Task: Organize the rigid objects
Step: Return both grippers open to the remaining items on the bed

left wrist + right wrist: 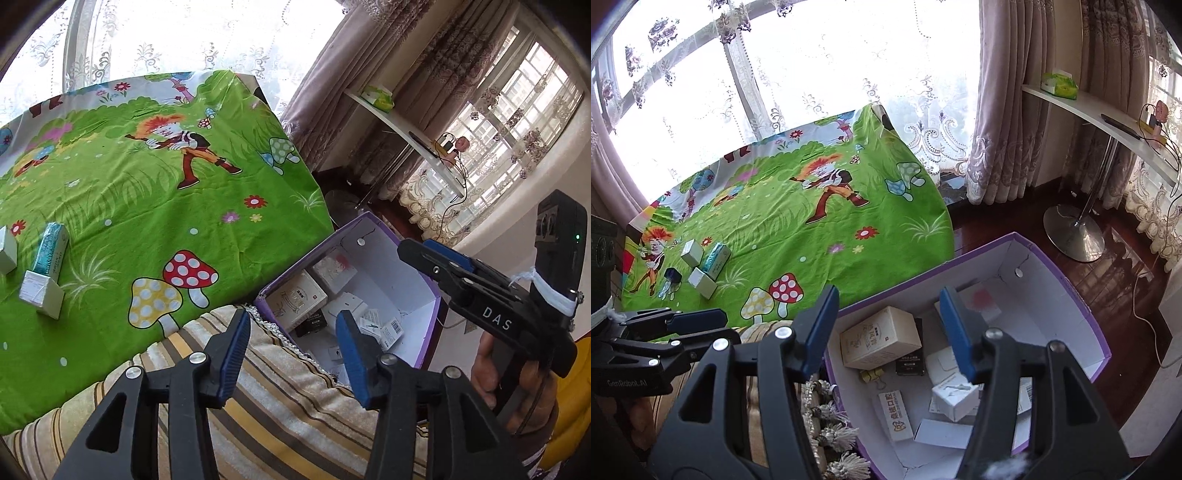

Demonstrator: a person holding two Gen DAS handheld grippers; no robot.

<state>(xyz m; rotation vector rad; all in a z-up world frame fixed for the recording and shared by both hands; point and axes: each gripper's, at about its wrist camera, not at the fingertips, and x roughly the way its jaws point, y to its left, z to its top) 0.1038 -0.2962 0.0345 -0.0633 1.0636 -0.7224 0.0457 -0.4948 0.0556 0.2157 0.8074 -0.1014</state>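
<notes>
Lying below empty jaws: cream box (881,338).

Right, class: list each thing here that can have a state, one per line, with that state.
left gripper: open, holding nothing
right gripper: open, holding nothing
purple box: lid off, partly filled with small boxes
teal carton: lying flat on the cloth
dark bottle: standing on the cloth

"DAS" in white letters shows on the black body of the right gripper (424,254), and "GenRobot.AI" reads along the side of the left gripper (670,319). Down in the purple box (1052,266), the small white carton (896,416) carries orange Chinese characters, too small to read.
</notes>
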